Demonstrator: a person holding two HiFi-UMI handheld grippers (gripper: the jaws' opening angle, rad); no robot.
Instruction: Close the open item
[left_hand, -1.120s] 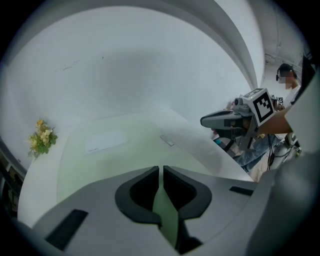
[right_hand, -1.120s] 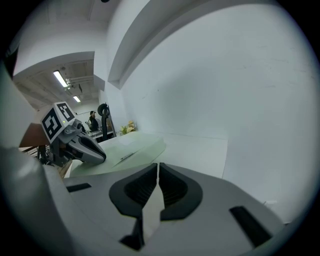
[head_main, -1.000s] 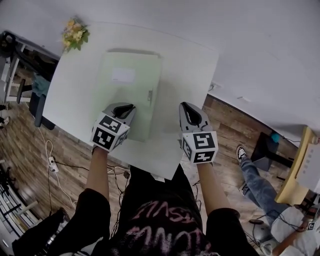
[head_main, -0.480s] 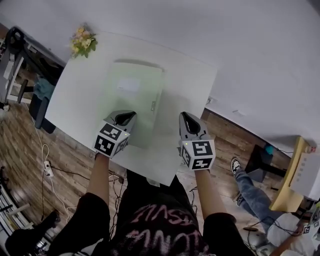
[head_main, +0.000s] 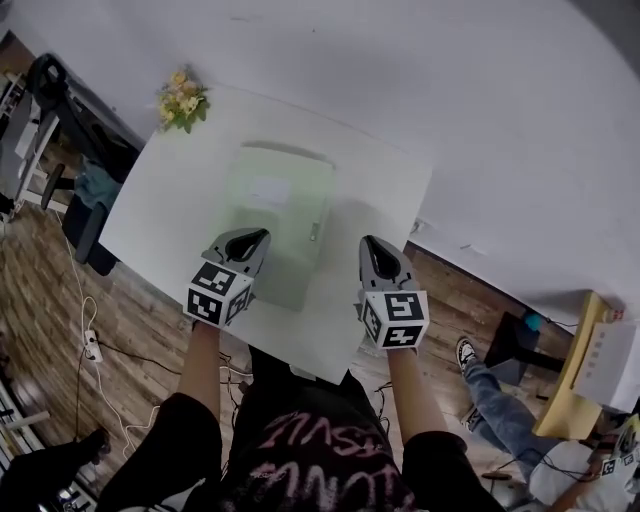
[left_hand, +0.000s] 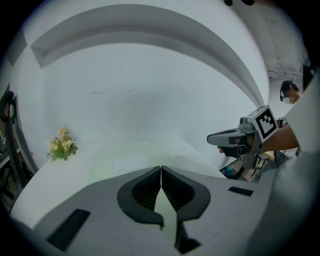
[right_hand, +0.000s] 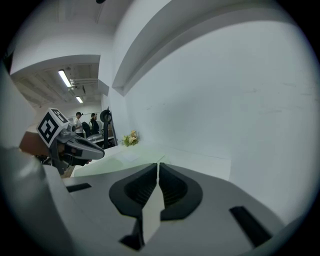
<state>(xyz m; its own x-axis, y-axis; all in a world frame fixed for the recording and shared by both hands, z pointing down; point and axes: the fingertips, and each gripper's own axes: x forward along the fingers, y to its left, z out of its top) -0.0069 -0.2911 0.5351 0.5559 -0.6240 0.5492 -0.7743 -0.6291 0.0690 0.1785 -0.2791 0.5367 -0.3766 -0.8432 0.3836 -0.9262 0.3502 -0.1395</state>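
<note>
Yellow flowers (head_main: 181, 100) are seen at the far left corner of the white bench (head_main: 160, 210). Nearer, the left tongs (head_main: 257, 237) are held over the near left corner of the pale green case (head_main: 285, 215); whether it is touched cannot be told. Their jaws are pressed together and nothing is gripped between them. The case is laid flat in the middle of the bench, its lid down, with a small latch (head_main: 314, 232) shown on its right edge. Over the last second little has been altered: the lid was already down, and both tongs have been kept in much the same places beside it. The closing is therefore judged done or nearly so, with the latch perhaps left to be checked. To the right of the case, the right tongs (head_main: 368, 242) are held above bare bench, apart from the case, jaws likewise closed tight and empty.
</note>
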